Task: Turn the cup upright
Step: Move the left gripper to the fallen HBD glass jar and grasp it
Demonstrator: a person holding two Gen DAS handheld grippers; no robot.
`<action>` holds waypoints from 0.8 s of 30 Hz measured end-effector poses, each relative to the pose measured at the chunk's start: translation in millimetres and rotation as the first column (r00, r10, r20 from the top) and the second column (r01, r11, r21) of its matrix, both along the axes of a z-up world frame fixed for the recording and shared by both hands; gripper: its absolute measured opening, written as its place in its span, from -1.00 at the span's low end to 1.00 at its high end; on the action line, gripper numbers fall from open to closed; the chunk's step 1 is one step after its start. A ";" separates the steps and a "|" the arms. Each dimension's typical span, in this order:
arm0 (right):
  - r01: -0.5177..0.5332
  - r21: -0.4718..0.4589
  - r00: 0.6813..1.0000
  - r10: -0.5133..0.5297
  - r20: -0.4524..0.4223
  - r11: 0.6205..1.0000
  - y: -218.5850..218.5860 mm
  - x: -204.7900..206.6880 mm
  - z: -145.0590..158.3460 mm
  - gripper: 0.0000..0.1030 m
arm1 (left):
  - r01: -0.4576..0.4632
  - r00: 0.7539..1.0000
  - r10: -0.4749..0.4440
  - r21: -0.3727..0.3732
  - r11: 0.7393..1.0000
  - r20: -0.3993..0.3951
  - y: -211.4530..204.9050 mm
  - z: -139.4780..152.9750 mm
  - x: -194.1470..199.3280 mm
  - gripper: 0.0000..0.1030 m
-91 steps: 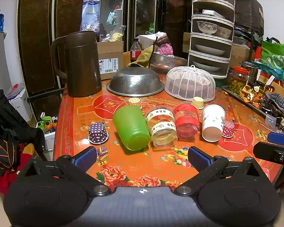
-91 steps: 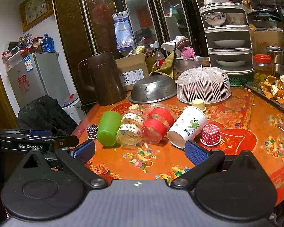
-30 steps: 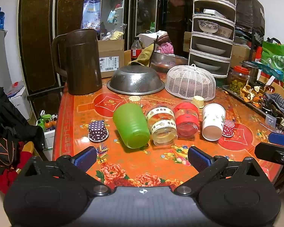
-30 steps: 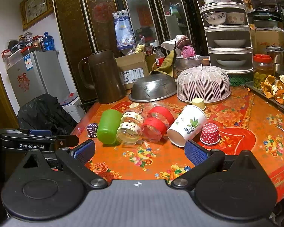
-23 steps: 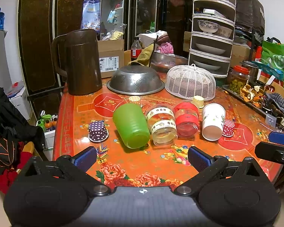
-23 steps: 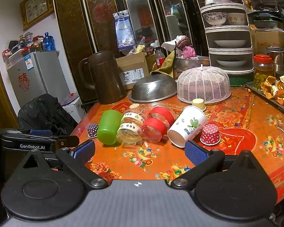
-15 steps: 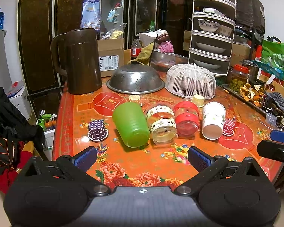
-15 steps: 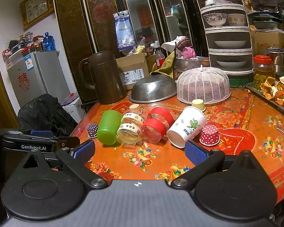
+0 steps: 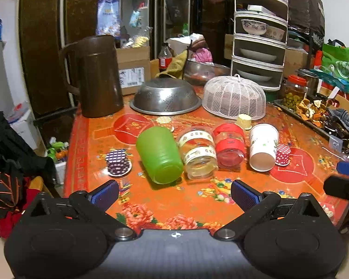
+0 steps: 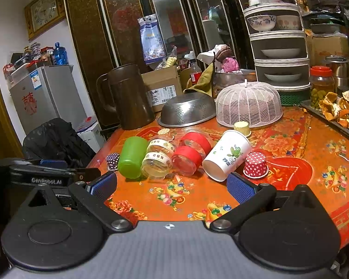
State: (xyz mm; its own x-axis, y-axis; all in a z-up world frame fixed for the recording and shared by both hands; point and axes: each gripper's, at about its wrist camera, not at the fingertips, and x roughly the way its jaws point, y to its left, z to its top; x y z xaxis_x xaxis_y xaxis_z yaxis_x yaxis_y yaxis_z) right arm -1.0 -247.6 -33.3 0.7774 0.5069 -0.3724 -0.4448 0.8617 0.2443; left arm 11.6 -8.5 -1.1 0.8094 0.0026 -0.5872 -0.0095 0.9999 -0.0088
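Observation:
A green plastic cup [image 9: 159, 154] lies on its side on the orange table [image 9: 174, 200], mouth toward me; it also shows in the right wrist view [image 10: 132, 157]. Beside it lie a clear jar [image 9: 199, 155], a red-banded jar [image 9: 229, 148] and a white paper cup [image 9: 263, 150], all on their sides. The paper cup [image 10: 226, 154] is just beyond my right gripper. My left gripper [image 9: 174, 191] is open and empty, short of the green cup. My right gripper [image 10: 171, 188] is open and empty near the front edge.
Small cupcake liners stand inverted: purple dotted [image 9: 117, 164], red dotted [image 10: 256, 165], yellow [image 10: 242, 127]. At the back stand a brown jug [image 9: 97, 76], an upturned steel colander [image 9: 166, 97], a white mesh food cover [image 9: 235, 97] and a tiered dish rack [image 9: 259, 34].
My left gripper has moved slightly toward the green cup. The right gripper has barely moved. Nothing on the table has moved.

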 end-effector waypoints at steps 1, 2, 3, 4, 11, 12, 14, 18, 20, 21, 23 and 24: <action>0.000 0.005 1.000 0.000 -0.001 1.000 -2.5 -0.4 -1.2 0.98 | 0.013 1.000 -0.013 -0.019 1.000 -0.019 1.9 1.9 6.8 1.00; 0.000 0.013 1.000 0.000 -0.003 1.000 -5.9 -0.3 -2.8 0.98 | 0.029 0.999 -0.031 -0.037 0.999 -0.043 2.5 4.4 15.2 1.00; 0.000 0.020 1.000 0.000 -0.005 1.000 -9.3 0.0 -4.8 0.98 | 0.047 0.996 -0.050 -0.045 0.998 -0.068 1.9 8.3 26.0 1.00; 0.000 0.029 1.000 0.000 -0.009 1.000 -13.0 0.7 -7.2 0.98 | 0.054 0.994 -0.058 -0.046 0.997 -0.091 -1.0 10.7 35.2 1.00; -0.010 0.086 0.999 0.014 -0.045 0.996 -33.3 1.4 -21.2 0.98 | 0.059 0.969 -0.062 -0.019 0.998 -0.240 -37.0 11.7 114.6 0.81; -0.012 0.090 0.999 0.016 -0.046 0.996 -36.1 0.7 -22.1 0.98 | 0.052 0.962 -0.058 -0.028 0.998 -0.267 -38.9 7.1 123.2 0.72; -0.011 0.102 0.999 0.016 -0.050 0.995 -42.9 -0.2 -24.1 0.98 | 0.037 0.952 -0.046 -0.035 0.999 -0.304 -41.2 -1.8 137.3 0.69; -0.001 0.132 0.999 0.008 -0.054 0.991 -57.7 -0.6 -26.7 0.98 | 0.002 0.939 -0.019 -0.049 0.999 -0.343 -40.0 -13.6 150.4 0.69; 0.004 0.142 0.998 0.004 -0.057 0.990 -62.7 1.2 -28.4 0.98 | -0.006 0.933 -0.011 -0.048 0.999 -0.359 -40.7 -18.1 155.0 0.69; 0.007 0.147 0.998 0.002 -0.060 0.989 -64.7 2.1 -29.3 0.98 | -0.009 0.932 -0.006 -0.039 0.999 -0.363 -41.6 -20.3 155.8 0.69; 0.009 0.157 0.998 0.002 -0.065 0.988 -68.4 4.6 -31.4 0.98 | -0.005 0.927 -0.002 -0.019 1.000 -0.375 -45.1 -24.5 160.4 0.67; 0.008 0.161 0.998 0.002 -0.066 0.987 -69.5 5.5 -32.2 0.98 | -0.005 0.925 0.000 -0.013 1.000 -0.380 -46.4 -26.1 161.9 0.67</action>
